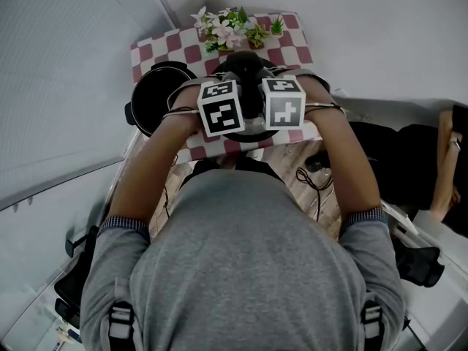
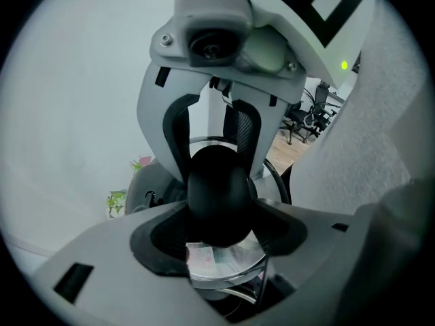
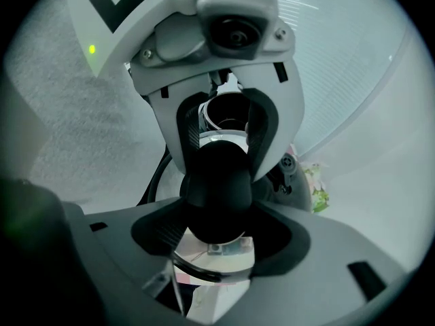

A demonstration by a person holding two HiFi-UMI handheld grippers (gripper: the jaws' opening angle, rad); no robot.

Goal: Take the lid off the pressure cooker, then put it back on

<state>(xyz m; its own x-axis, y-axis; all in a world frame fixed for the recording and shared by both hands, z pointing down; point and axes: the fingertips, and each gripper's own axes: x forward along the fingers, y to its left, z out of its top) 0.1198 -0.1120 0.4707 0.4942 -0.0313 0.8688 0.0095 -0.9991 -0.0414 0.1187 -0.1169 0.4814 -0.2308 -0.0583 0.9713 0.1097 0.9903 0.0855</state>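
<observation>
The pressure cooker lid hangs in the air above the table, its silver rim (image 1: 252, 129) showing under my two grippers. The left gripper (image 1: 221, 108) and the right gripper (image 1: 284, 102) face each other, both shut on the lid's black knob (image 2: 217, 195) from opposite sides. In the left gripper view, that gripper (image 2: 221, 235) cups the knob, and the shiny lid surface (image 2: 221, 260) lies just below. The right gripper (image 3: 217, 235) holds the same knob (image 3: 216, 189). The black cooker pot (image 1: 156, 93) stands open on the table, left of the lid.
The table carries a red-and-white checkered cloth (image 1: 292, 50). Small potted flowers (image 1: 228, 28) stand along its far edge. Cables (image 1: 314, 178) lie on the wooden floor to the right. Another person's arm (image 1: 444, 159) shows at the far right, and office chairs (image 2: 309, 117) stand behind.
</observation>
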